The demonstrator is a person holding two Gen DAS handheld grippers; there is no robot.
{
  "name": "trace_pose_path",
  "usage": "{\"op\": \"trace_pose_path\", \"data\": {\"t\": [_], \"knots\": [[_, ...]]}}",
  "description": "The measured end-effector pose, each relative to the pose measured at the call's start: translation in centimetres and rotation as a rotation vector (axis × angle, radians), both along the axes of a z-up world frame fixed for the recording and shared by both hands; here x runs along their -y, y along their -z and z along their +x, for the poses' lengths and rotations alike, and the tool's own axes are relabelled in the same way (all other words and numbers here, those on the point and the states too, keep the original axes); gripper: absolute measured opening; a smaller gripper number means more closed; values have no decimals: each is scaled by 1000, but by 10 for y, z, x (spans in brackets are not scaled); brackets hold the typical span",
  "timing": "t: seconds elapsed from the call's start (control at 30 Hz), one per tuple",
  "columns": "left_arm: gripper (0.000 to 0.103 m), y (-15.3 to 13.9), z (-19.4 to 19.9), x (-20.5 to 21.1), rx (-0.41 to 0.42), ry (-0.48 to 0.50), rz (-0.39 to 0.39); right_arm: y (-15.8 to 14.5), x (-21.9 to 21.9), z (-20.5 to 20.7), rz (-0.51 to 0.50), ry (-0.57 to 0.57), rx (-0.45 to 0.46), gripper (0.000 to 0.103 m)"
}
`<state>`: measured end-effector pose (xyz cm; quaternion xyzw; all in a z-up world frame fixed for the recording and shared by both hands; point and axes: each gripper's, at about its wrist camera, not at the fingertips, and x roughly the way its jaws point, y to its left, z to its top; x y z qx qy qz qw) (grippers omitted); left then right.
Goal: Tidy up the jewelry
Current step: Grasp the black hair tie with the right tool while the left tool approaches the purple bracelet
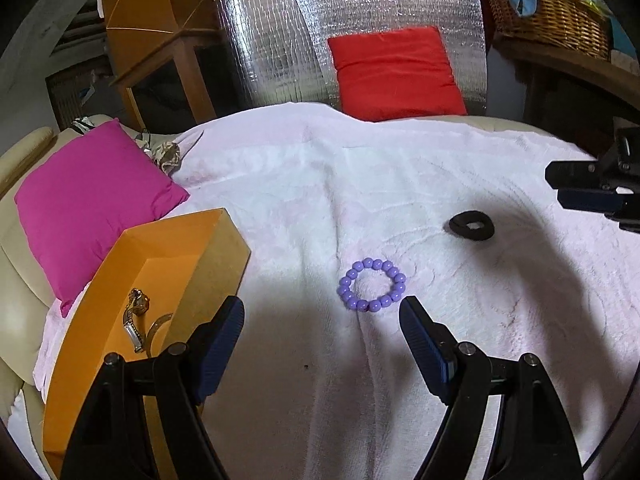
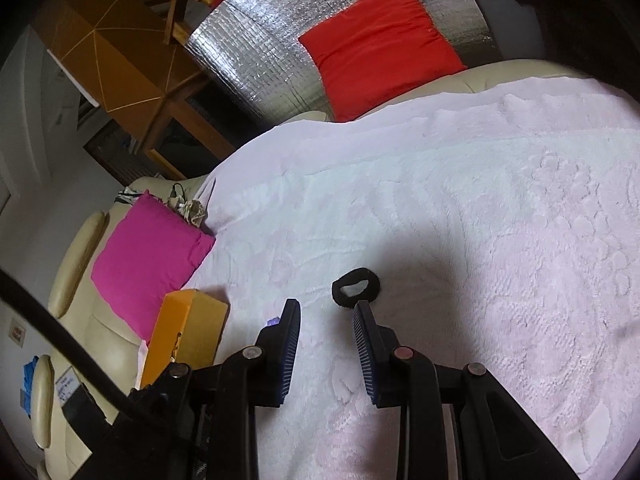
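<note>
A purple bead bracelet [image 1: 372, 290] lies on the white blanket [image 1: 320, 184], just ahead of my open, empty left gripper [image 1: 322, 312]. An orange box [image 1: 132, 288] at the left holds a wristwatch [image 1: 136, 320]. A black hair tie [image 1: 472, 221] lies farther right. My right gripper [image 1: 588, 188] shows at the right edge there. In the right wrist view my right gripper [image 2: 326, 306] is open and empty, with the black hair tie [image 2: 355, 286] just beyond its right fingertip. A sliver of the purple bracelet [image 2: 273, 322] peeks past the left finger. The orange box [image 2: 188, 328] stands at the left.
A magenta pillow [image 1: 88, 204] lies left behind the box. A red pillow [image 1: 396, 72] leans on a silver foil panel [image 1: 272, 48] at the back. A wicker basket [image 1: 552, 16] sits on a shelf at the upper right. Cream sofa cushions [image 2: 76, 272] border the blanket's left edge.
</note>
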<state>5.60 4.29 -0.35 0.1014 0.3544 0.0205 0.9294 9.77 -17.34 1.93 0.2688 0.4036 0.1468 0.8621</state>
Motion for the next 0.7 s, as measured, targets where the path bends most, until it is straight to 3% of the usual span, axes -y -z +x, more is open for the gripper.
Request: {"op": "trace_pose_path", "data": {"t": [0.27, 0.7], "knots": [[80, 9, 8, -4, -38, -14, 14, 12, -3, 13, -3, 0, -46, 30], [80, 28, 30, -19, -132, -6, -74, 40, -4, 45, -23, 31, -132, 30]]}}
